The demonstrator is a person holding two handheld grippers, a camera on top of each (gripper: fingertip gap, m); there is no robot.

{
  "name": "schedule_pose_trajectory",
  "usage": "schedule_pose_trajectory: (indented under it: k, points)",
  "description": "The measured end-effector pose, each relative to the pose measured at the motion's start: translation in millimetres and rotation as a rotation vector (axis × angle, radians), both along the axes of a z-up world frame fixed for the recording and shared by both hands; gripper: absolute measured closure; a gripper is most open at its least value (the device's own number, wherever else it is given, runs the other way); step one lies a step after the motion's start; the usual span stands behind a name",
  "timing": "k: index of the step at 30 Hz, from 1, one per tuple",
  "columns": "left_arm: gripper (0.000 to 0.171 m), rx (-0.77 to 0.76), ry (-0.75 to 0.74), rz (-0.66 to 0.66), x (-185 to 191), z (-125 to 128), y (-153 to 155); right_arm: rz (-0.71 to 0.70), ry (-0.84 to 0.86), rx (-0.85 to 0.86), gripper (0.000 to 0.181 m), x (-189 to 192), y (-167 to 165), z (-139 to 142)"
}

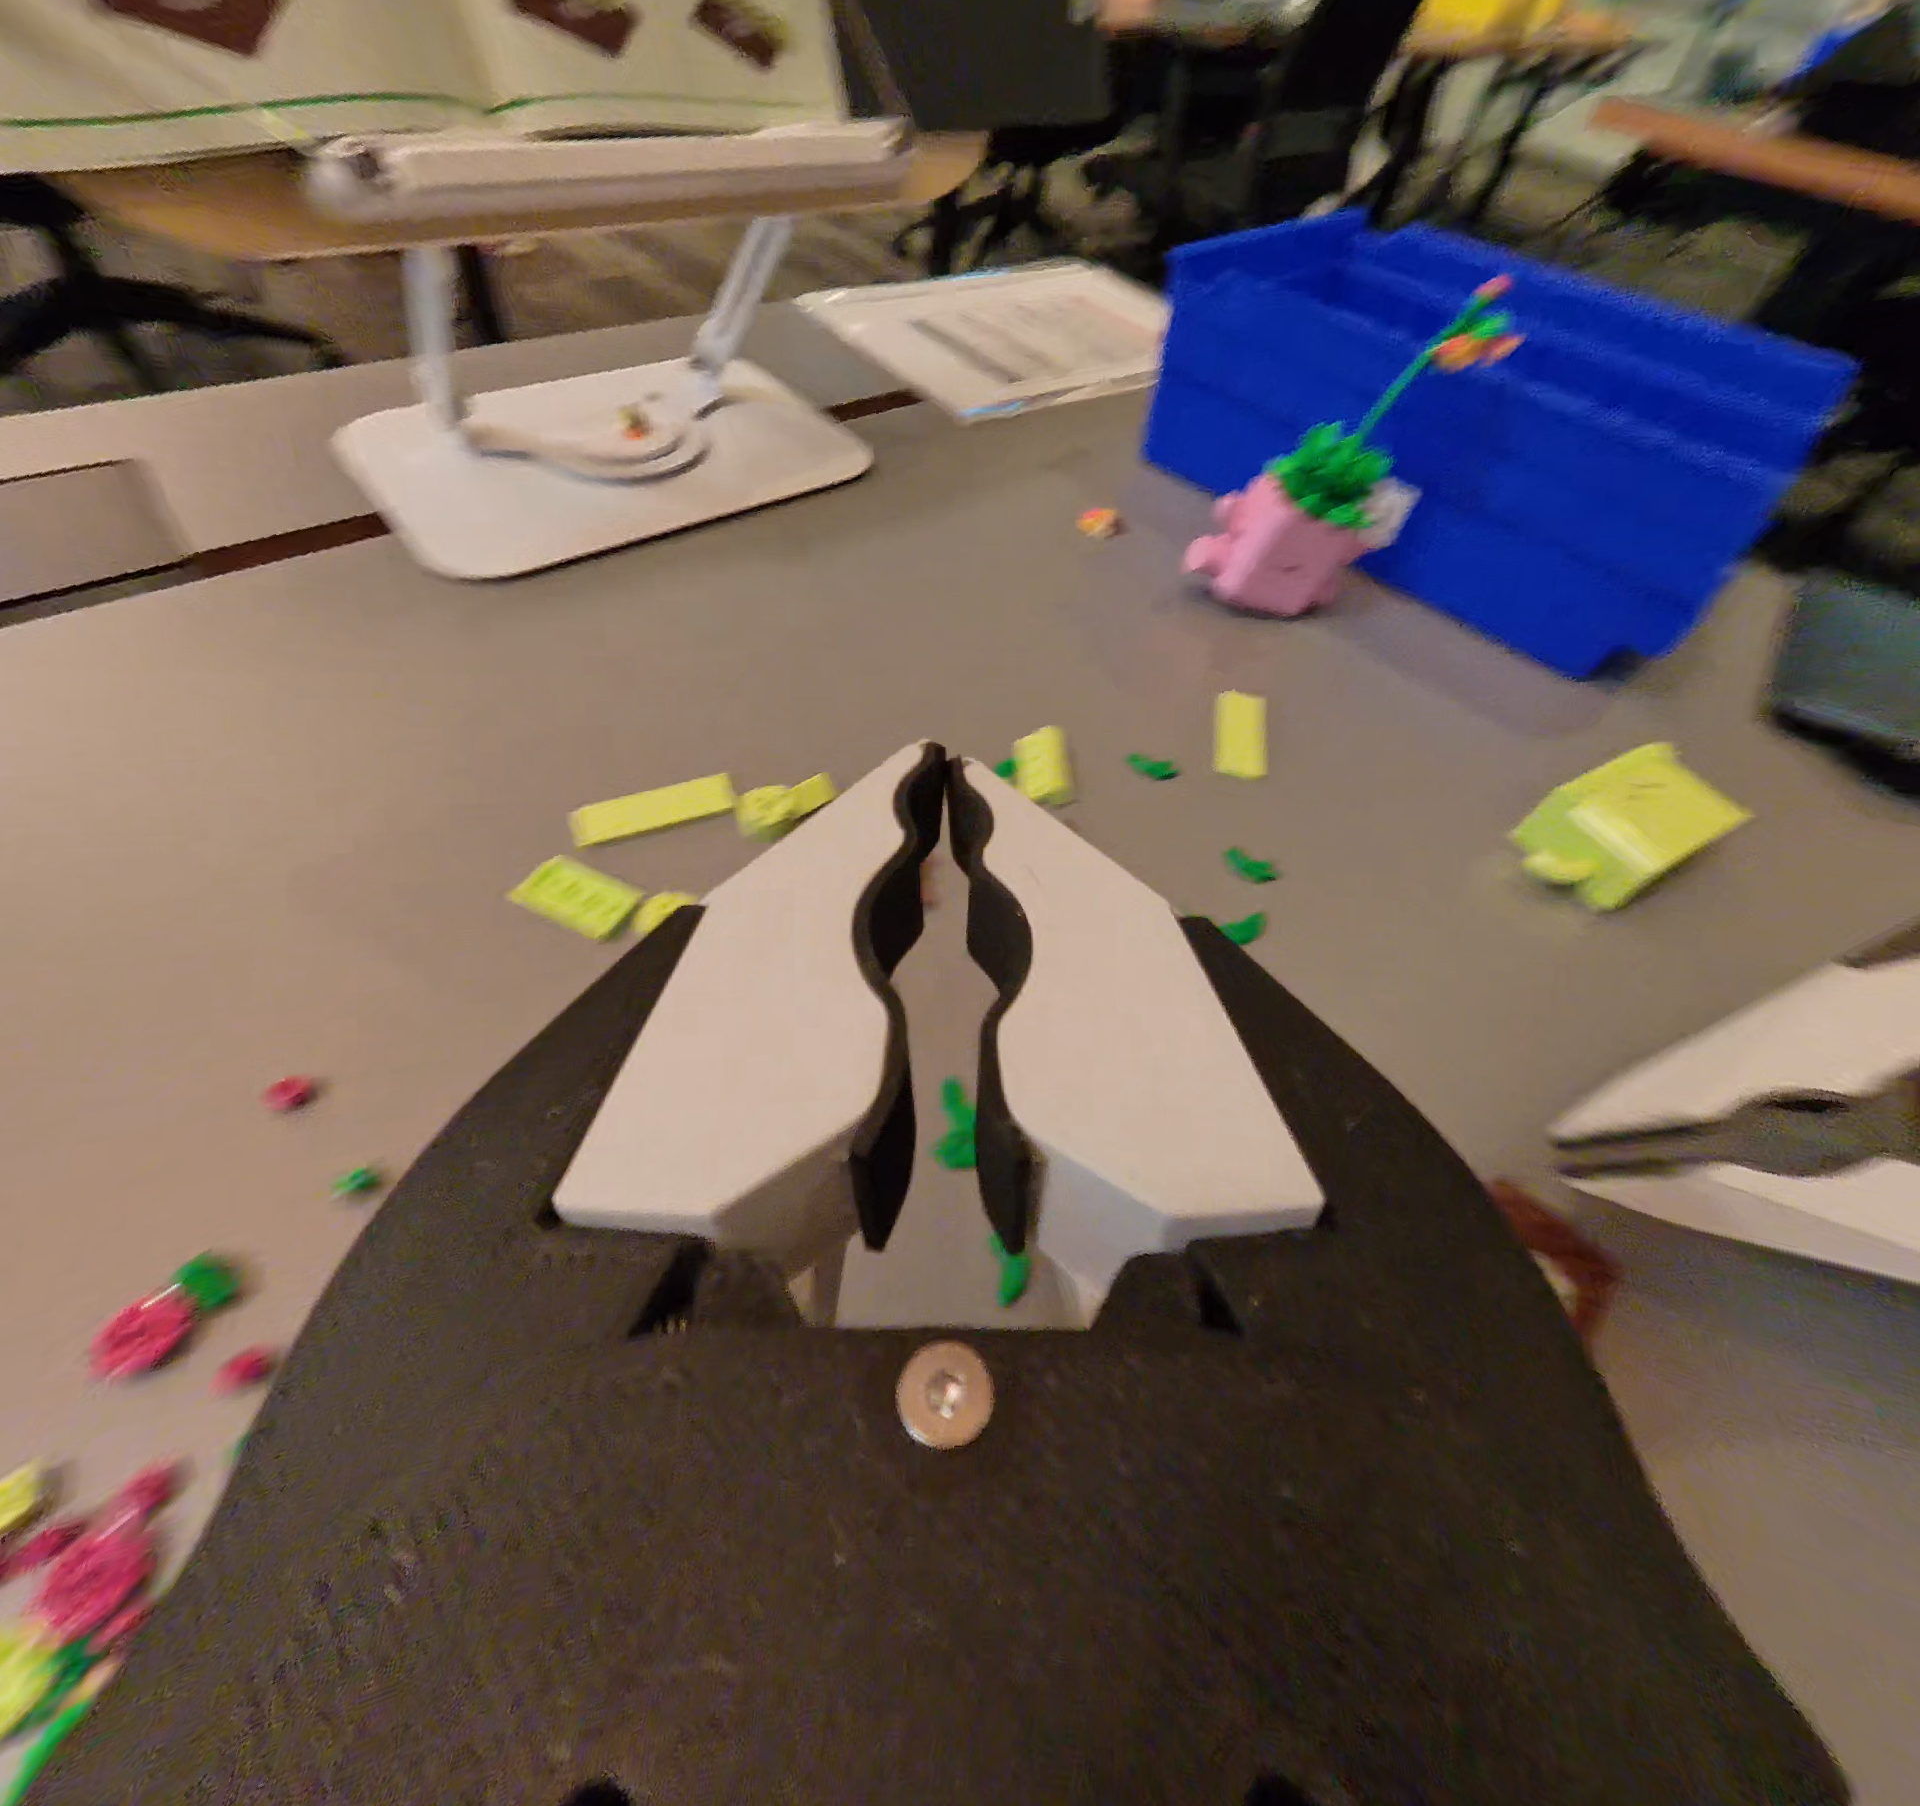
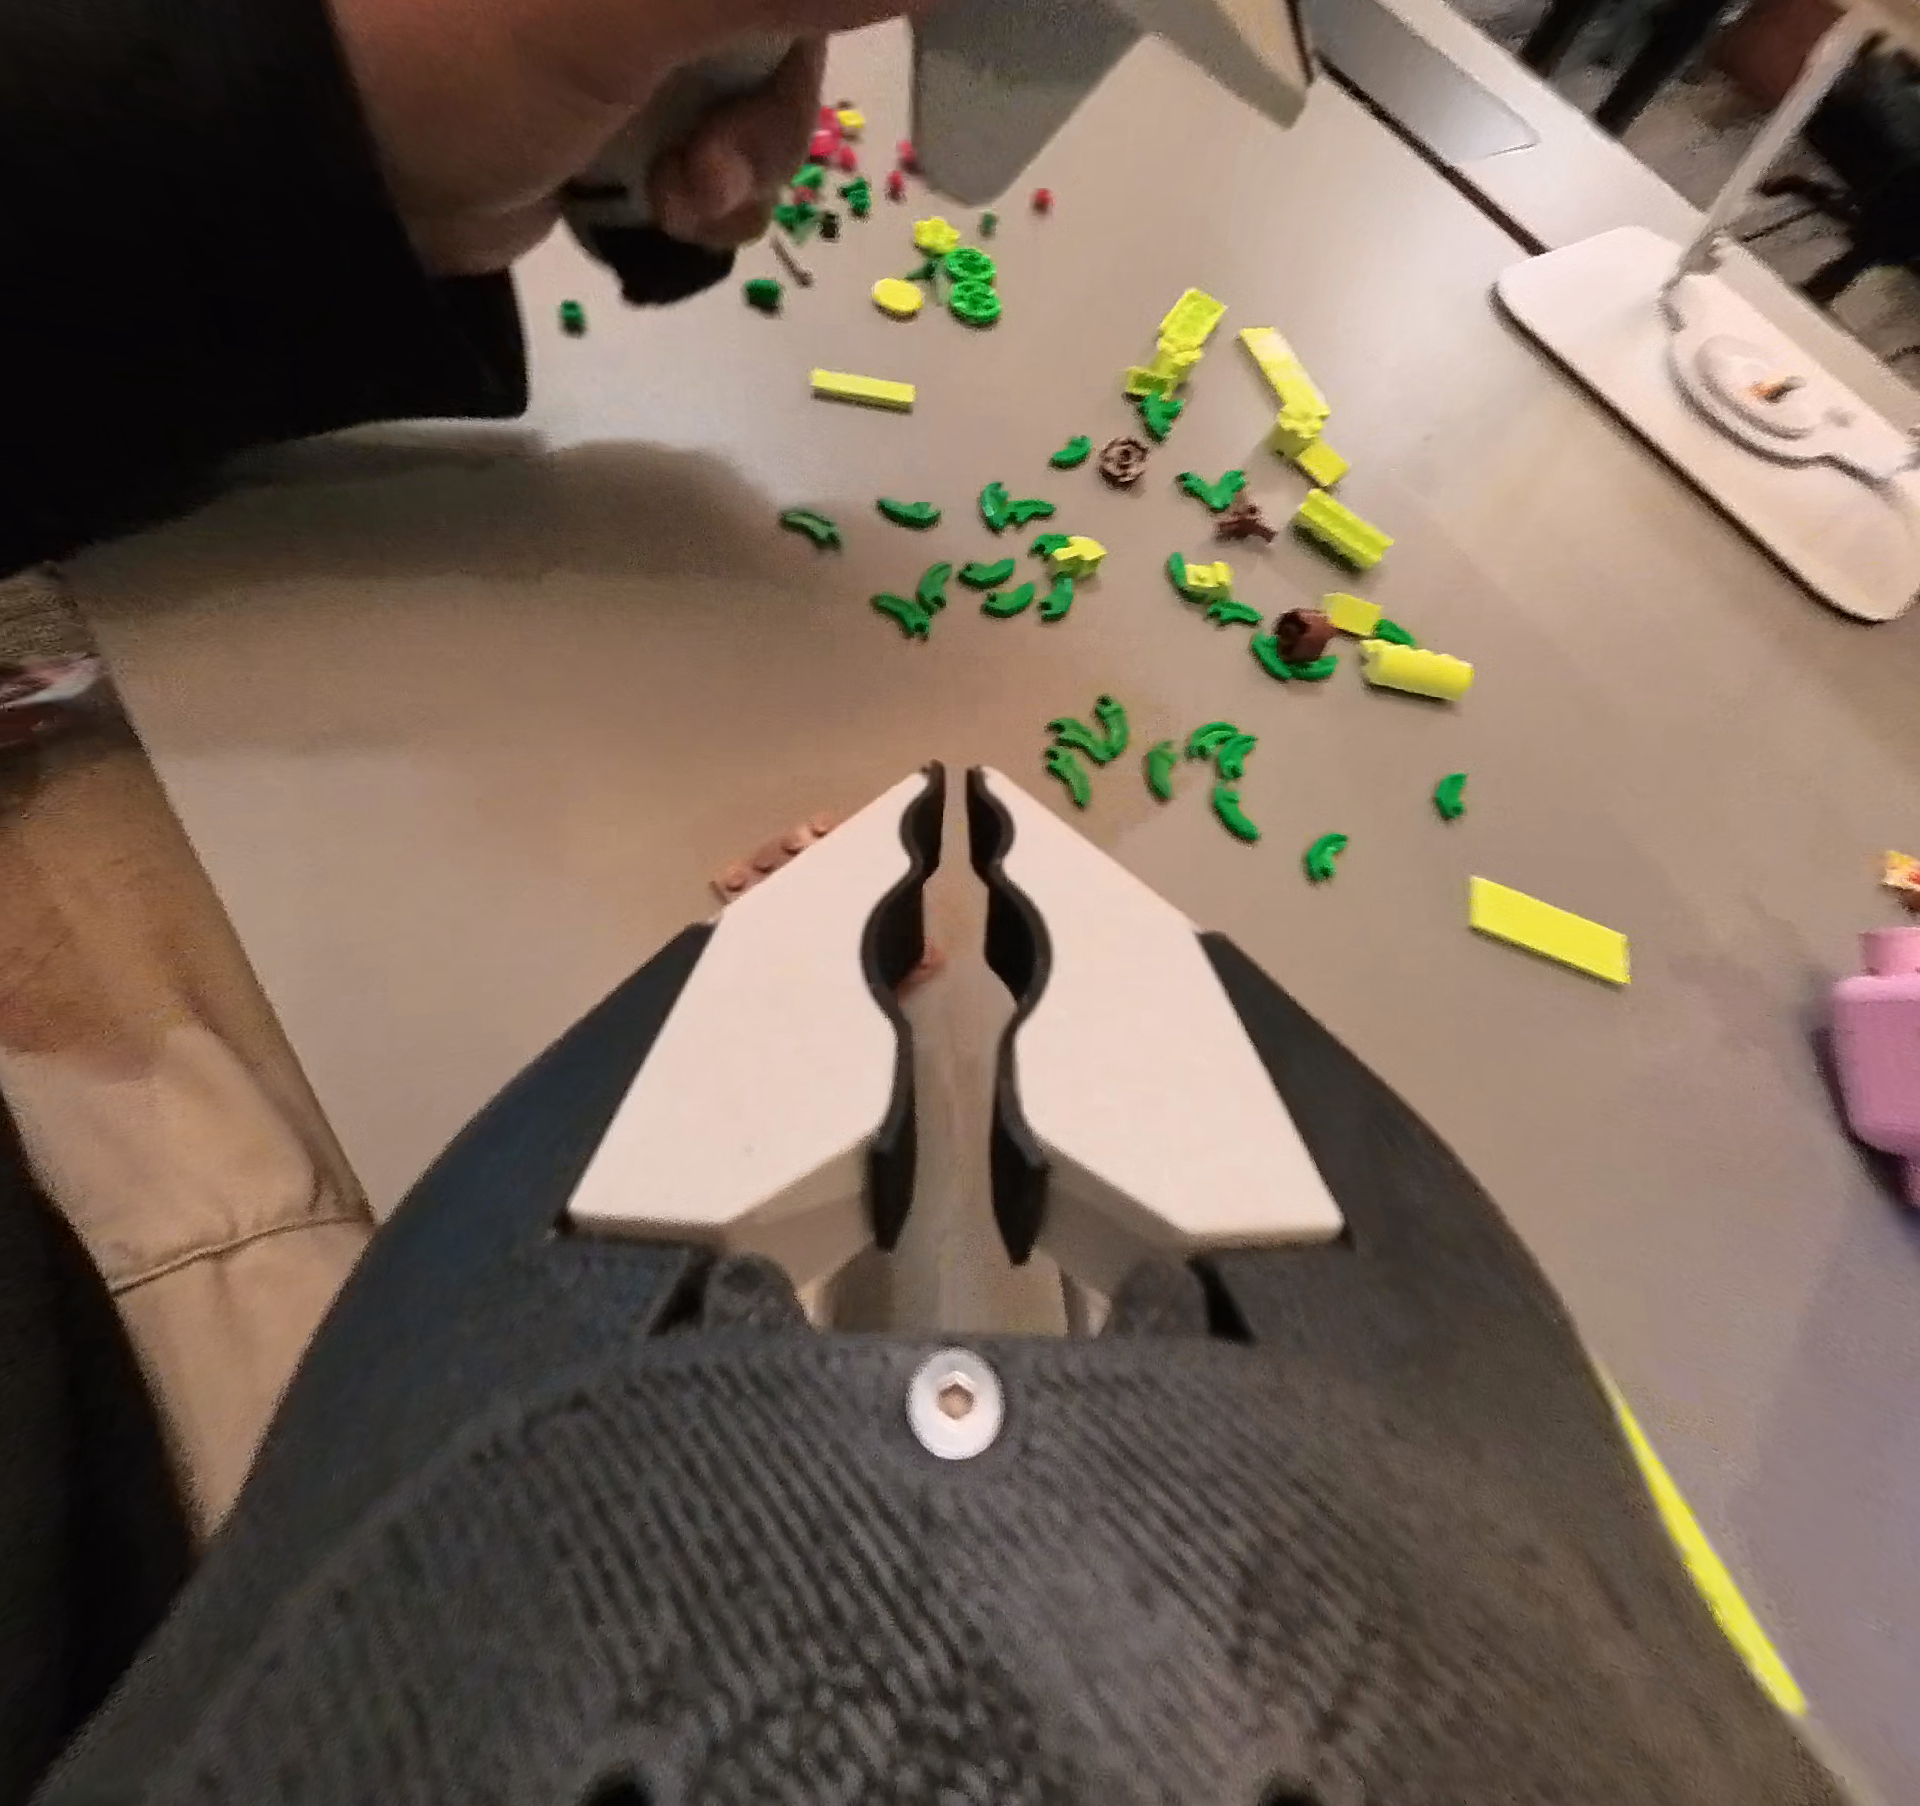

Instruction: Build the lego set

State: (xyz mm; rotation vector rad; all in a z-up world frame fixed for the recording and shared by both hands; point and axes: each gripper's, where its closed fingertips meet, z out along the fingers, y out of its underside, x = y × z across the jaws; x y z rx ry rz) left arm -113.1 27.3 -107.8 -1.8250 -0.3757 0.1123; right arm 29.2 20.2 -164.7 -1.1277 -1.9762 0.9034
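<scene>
I am looking over a wide grey table [image 1: 312,613] strewn with Lego parts. A blue plastic bin [image 1: 1507,468] sits at two o'clock in the left wrist view. A flat white stand base [image 1: 603,468] sits at eleven o'clock.

Just in front of the bin is the finished part of the set, a pink brick flowerpot with green foliage and a tall flowering stem [image 1: 1283,530]. I judge it is parked there to stay out of the working area. A lime-yellow half-built block [image 1: 1621,837] lies at three o'clock.

The left hand-held gripper [image 1: 945,759] hovers above the table, its jaws pressed together at the tips. I see nothing clearly caught in them.

The right hand-held gripper [image 2: 954,780] hangs low over the table with only a thin slit between its jaws. A small brown studded plate [image 2: 774,852] shows at its ten o'clock side. I cannot tell whether it is pinched or merely lying underneath.

Loose lime-yellow bricks [image 1: 649,809] lie at eleven o'clock of the left tips. Small curved green leaf pieces [image 2: 1086,748] are scattered at one o'clock of the right tips, spread out for easy picking. Magenta flower pieces [image 1: 140,1330] lie at eight o'clock in the left wrist view.
</scene>
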Motion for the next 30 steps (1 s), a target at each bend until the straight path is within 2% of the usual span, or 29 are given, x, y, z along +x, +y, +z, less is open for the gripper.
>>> schedule_pose_trajectory:
  k: [2, 5, 7, 8, 10, 12, 15, 17, 20, 24, 26, 28, 30]
  points:
    - [0.171, 0.139, -0.089, -0.111, 20.3, 14.5, 7.6, -0.077, 0.018, 0.031, 0.174, -2.6, 16.0, 9.0]
    - [0.171, 0.339, -0.244, -0.145, 23.1, 29.9, 1.1, -0.205, -0.006, 0.030, 0.167, 0.9, 46.1, 17.8]
    - [0.171, 0.337, -0.307, -0.211, 29.7, 21.1, -4.1, -0.289, -0.019, 0.002, 0.163, 5.9, 65.9, 23.7]
    - [0.171, 0.293, -0.288, -0.218, 27.8, 13.5, -8.3, -0.335, -0.020, -0.016, 0.162, 8.5, 75.6, 27.2]
    - [0.171, 0.286, -0.221, -0.150, 6.9, 16.3, -20.0, -0.414, -0.009, -0.093, 0.159, 11.9, 88.0, 36.1]
    - [0.171, 0.354, -0.218, -0.209, 0.6, 35.7, -33.0, -0.451, 0.028, -0.226, 0.156, 10.8, 88.9, 48.3]
    - [0.171, 0.446, -0.294, -0.195, -24.1, 43.8, -58.7, -0.435, 0.062, -0.423, 0.149, -0.3, 82.1, 62.0]
    - [0.171, 0.551, -0.384, -0.151, -43.2, 48.9, -75.5, -0.411, 0.036, -0.463, 0.144, -15.1, 79.1, 61.9]
    - [0.171, 0.659, -0.460, -0.137, -57.7, 55.5, -92.3, -0.370, 0.008, -0.406, 0.143, -48.3, 79.2, 58.9]
    - [0.170, 0.569, -0.407, -0.082, -64.9, 41.0, -92.0, -0.334, -0.069, -0.311, 0.144, -99.7, 93.6, 43.2]
    - [0.170, 0.530, -0.382, -0.080, -63.2, 38.5, -89.5, -0.355, -0.136, -0.155, 0.149, -119.1, 111.1, 24.8]
    - [0.168, 0.497, -0.380, -0.073, -62.2, 34.4, -87.4, -0.400, -0.184, 0.090, 0.158, -132.3, 129.6, 7.4]
    - [0.164, 0.440, -0.412, -0.082, -60.4, 24.7, -84.3, -0.359, -0.218, 0.197, 0.158, -145.6, 121.0, -3.9]
